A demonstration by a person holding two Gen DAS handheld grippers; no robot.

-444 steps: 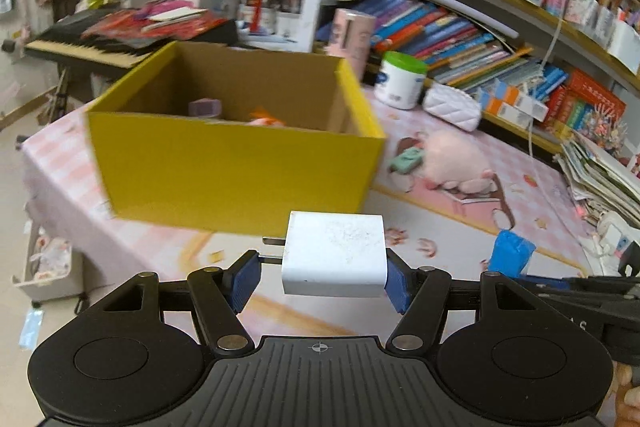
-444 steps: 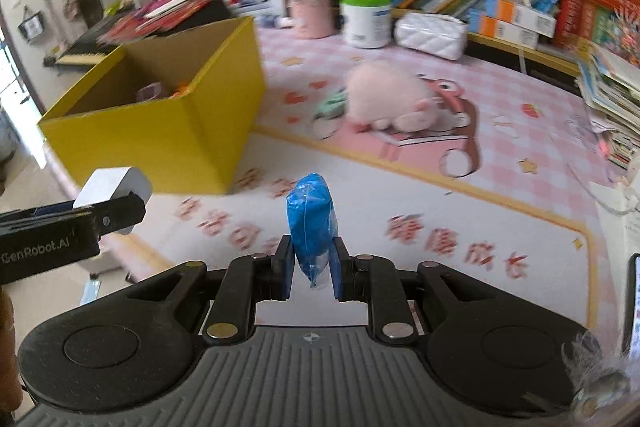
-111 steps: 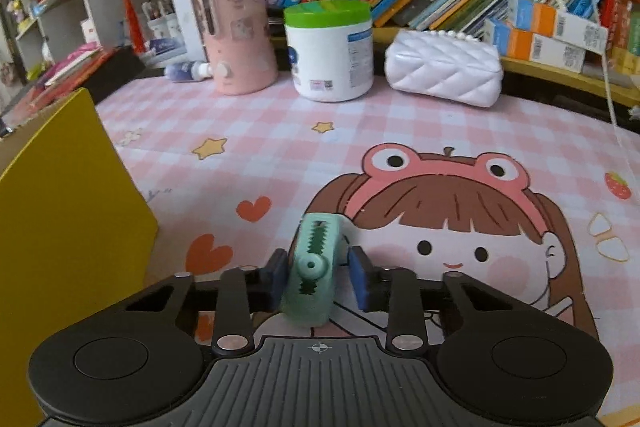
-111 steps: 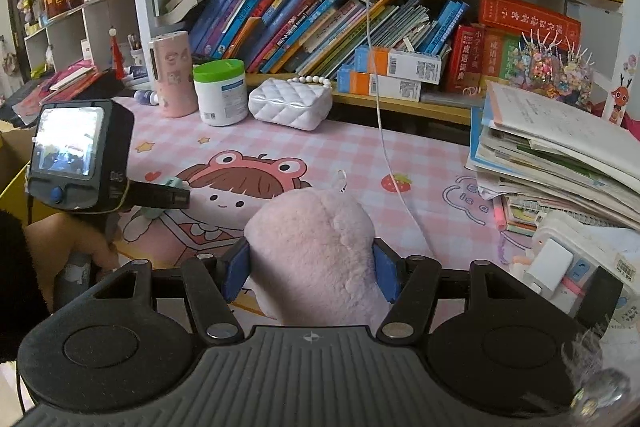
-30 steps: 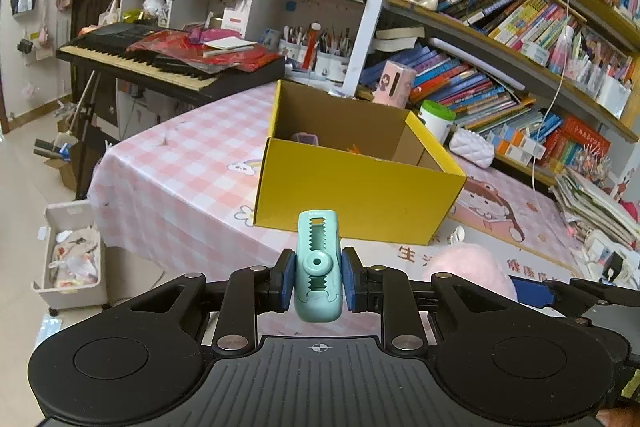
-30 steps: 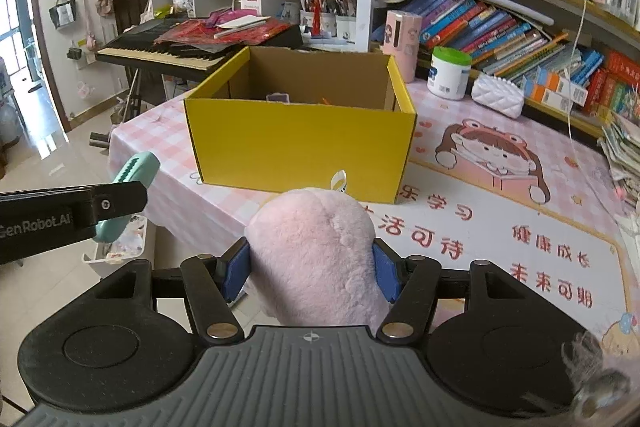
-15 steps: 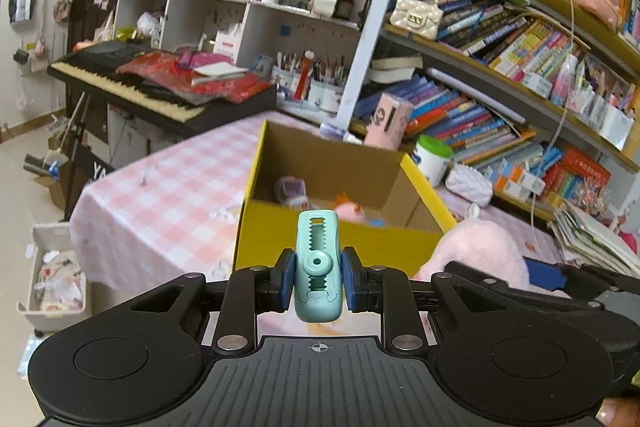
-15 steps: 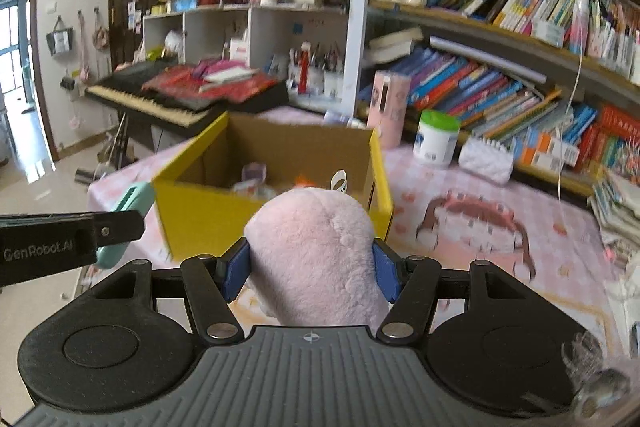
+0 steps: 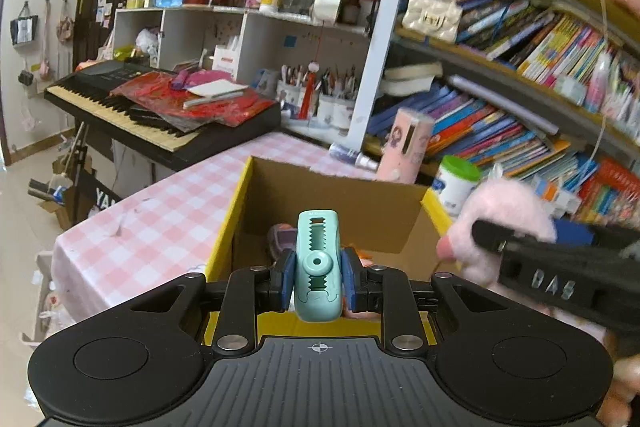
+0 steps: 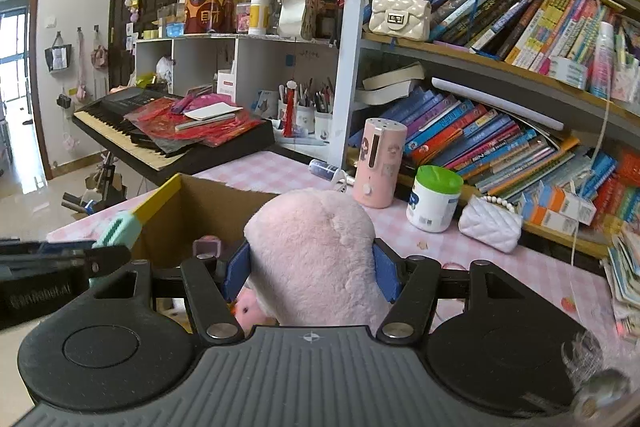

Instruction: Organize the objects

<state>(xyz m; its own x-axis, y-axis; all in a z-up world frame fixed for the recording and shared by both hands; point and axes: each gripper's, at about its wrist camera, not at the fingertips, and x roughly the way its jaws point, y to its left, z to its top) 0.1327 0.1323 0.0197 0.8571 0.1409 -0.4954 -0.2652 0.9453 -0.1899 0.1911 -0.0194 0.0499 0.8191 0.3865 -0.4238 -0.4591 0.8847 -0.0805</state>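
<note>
Closing in: both grippers now over the box mouth; a second ago they were well short of its near wall, so the carry is about done and the drop is next, I judge.
Table: pink checked tablecloth table [image 9: 168,203]; box sits toward its left end, near the keyboard-side edge.
Box: yellow cardboard box with open top and plain brown inside [image 9: 236,211]; half a second ago its front wall was still visible ahead, now only the near rim shows under the left gripper. Some small items already lie on its floor, too hidden to name.
Plush: pink fluffy plush toy [image 10: 316,251], above the box's right side, not yet inside.
Right gripper [image 10: 314,269]: jaws about half spread, blue pads pressed into the plush on both sides; grip unchanged.
Clip: mint-green toothed plastic clip [image 9: 318,263], upright, over the box's near edge, middle of the opening.
Left gripper [image 9: 318,277]: jaws pinched narrow on the clip; same hold as before.
Meaning: both items positioned for release into the box; risk, the plush could catch on the right wall.
</note>
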